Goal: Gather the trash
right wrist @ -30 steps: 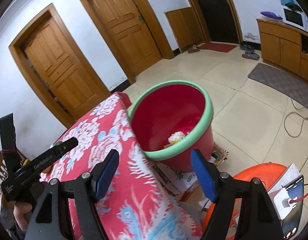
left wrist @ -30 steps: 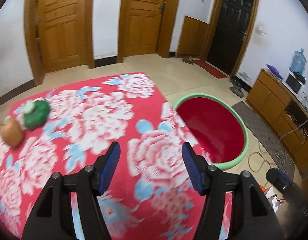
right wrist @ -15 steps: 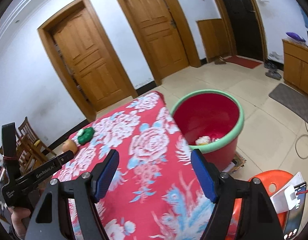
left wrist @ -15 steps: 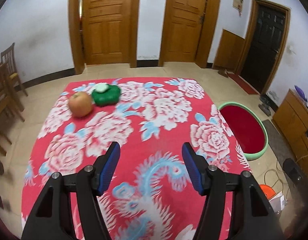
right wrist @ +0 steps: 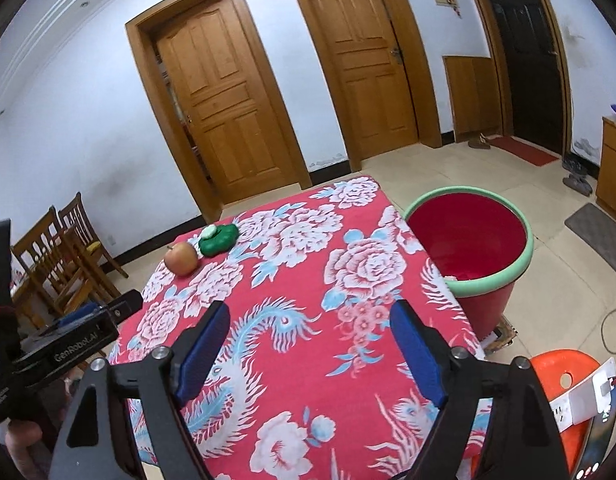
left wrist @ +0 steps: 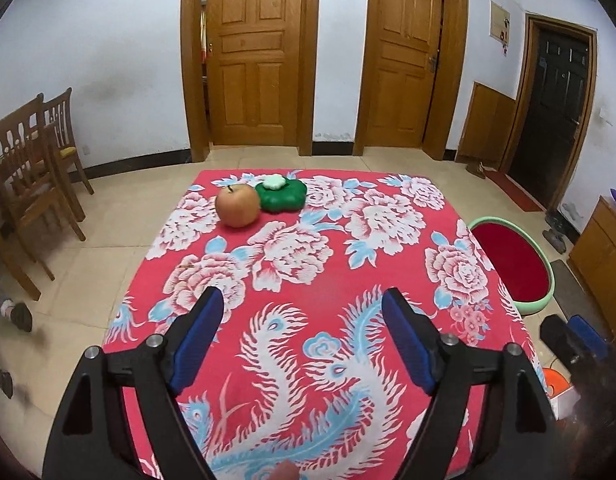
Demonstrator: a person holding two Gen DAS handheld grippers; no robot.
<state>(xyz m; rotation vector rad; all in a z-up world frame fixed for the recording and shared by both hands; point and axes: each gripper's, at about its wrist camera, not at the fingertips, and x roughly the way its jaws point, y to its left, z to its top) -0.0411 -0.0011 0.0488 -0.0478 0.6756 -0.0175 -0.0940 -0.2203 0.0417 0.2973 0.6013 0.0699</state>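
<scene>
A red bin with a green rim (right wrist: pixel 471 240) stands on the floor at the table's right side; pale trash lies in its bottom. It also shows in the left wrist view (left wrist: pixel 515 264). An apple (left wrist: pixel 236 205) and a green flower-shaped object with a white top (left wrist: pixel 281 196) sit at the far left of the red flowered tablecloth (left wrist: pixel 308 264); both show in the right wrist view, the apple (right wrist: pixel 182 258) beside the green object (right wrist: pixel 218 238). My left gripper (left wrist: pixel 304 320) is open and empty above the near table. My right gripper (right wrist: pixel 309 334) is open and empty.
Wooden chairs (left wrist: pixel 32 168) stand left of the table. An orange stool (right wrist: pixel 563 368) with a white power strip (right wrist: pixel 583 400) is at the near right. A wooden cabinet (left wrist: pixel 603 248) lines the right wall. Doors are behind the table.
Both grippers have swung left, away from the bin, and pulled back; the whole table with the apple and green object is now in view. Both stay open.
</scene>
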